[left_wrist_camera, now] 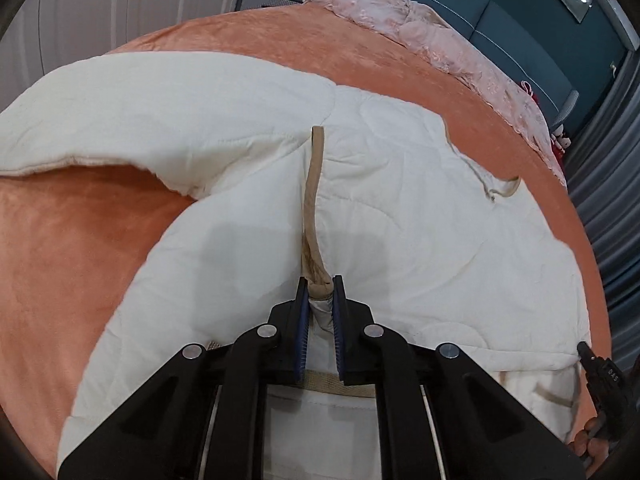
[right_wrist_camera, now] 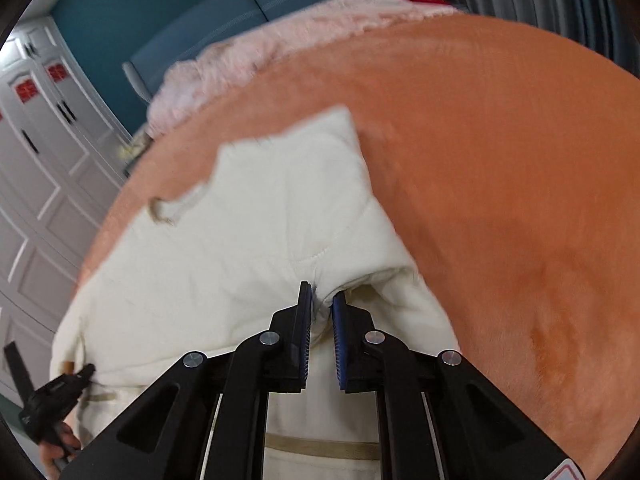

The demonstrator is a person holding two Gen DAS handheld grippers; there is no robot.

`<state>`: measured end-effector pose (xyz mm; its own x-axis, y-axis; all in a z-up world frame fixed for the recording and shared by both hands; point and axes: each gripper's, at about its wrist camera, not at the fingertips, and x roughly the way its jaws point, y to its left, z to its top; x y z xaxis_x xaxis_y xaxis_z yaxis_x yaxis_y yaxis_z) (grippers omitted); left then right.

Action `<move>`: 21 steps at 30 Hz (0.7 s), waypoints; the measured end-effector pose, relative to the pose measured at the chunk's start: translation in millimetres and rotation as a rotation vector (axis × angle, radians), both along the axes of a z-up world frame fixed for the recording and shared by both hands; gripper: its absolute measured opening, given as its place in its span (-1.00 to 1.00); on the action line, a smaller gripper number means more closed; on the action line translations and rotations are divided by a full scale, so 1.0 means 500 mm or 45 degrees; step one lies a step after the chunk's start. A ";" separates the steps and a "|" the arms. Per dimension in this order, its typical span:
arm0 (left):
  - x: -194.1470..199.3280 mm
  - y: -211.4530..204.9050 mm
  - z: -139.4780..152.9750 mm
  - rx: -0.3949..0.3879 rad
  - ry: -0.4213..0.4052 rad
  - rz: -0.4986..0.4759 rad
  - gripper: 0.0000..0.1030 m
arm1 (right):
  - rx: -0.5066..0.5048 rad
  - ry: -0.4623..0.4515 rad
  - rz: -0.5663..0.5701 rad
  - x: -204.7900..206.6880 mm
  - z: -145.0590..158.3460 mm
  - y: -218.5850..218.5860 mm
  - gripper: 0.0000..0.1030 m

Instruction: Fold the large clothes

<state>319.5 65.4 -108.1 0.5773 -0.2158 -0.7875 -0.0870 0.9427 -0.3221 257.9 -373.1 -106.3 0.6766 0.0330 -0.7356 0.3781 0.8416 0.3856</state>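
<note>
the cream coat (left_wrist_camera: pixel 400 208) lies spread across the orange bed (left_wrist_camera: pixel 80 248), one sleeve (left_wrist_camera: pixel 132 120) flung out to the side. the left gripper (left_wrist_camera: pixel 320 292) is pinching the coat's tan trim (left_wrist_camera: pixel 311 200) together with a bit of cream cloth, and the right gripper (right_wrist_camera: pixel 322 308) is pressed onto a bunched fold of the padded fabric near the coat's other edge. both pinches look shallow: the left one sits mostly on the narrow trim, so a firm pull could slide the strip out of the pads or stretch it rather than carry the coat. the right one holds only a ridge of thick quilting, which may pop free under the coat's weight. the plush bed would drag on the fabric, and uneven lifting would skew the fold or leave the loose sleeve trailing outside it.
</note>
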 end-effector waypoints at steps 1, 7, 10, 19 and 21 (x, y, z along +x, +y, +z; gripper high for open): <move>-0.001 -0.004 -0.002 0.016 -0.010 -0.005 -0.80 | -0.010 0.022 0.001 0.001 -0.011 0.002 -0.82; -0.013 -0.025 -0.020 0.094 -0.096 -0.013 -0.76 | -0.229 0.110 0.014 0.018 -0.024 0.052 -0.72; -0.016 -0.030 -0.021 0.115 -0.122 -0.014 -0.75 | -0.324 0.117 -0.046 0.000 0.003 0.067 -0.66; -0.021 -0.040 -0.020 0.144 -0.149 -0.018 -0.74 | -0.402 -0.065 0.249 0.007 0.094 0.297 -0.56; -0.020 -0.040 -0.020 0.137 -0.150 -0.017 -0.74 | -0.363 -0.017 0.317 0.031 0.064 0.331 -0.56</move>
<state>309.3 45.3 -118.3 0.6645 -0.1420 -0.7337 -0.0419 0.9732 -0.2262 273.3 -207.5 -74.5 0.6833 -0.0075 -0.7301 0.1450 0.9814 0.1257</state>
